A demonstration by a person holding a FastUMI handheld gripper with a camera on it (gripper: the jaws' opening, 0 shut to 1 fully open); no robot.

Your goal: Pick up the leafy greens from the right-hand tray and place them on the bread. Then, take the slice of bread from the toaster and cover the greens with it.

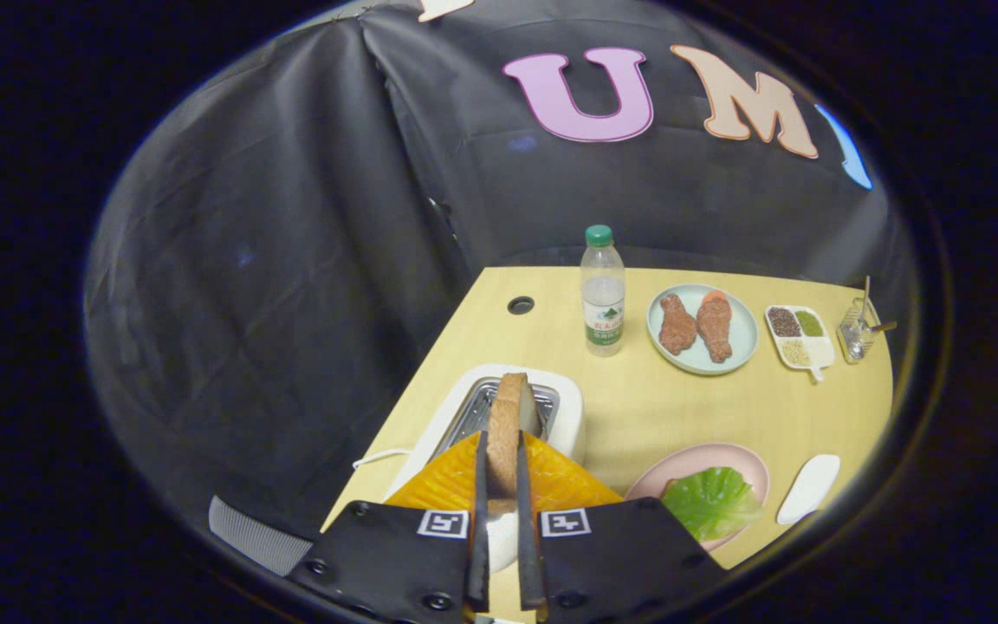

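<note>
gripper view: tool (pixel 503 485) grips bread slice (pixel 506 425) above yellow table (pixel 681 407).

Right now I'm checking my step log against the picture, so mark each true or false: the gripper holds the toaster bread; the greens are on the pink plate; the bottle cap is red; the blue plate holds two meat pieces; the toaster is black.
1. The gripper holds the bread slice over the toaster. True: both fingers press its sides.
2. The leafy greens lie on the pink plate. True.
3. The water bottle has a red cap. False: the cap is green.
4. The blue plate holds two meat pieces. True.
5. The toaster is black. False: its body is white.
</note>
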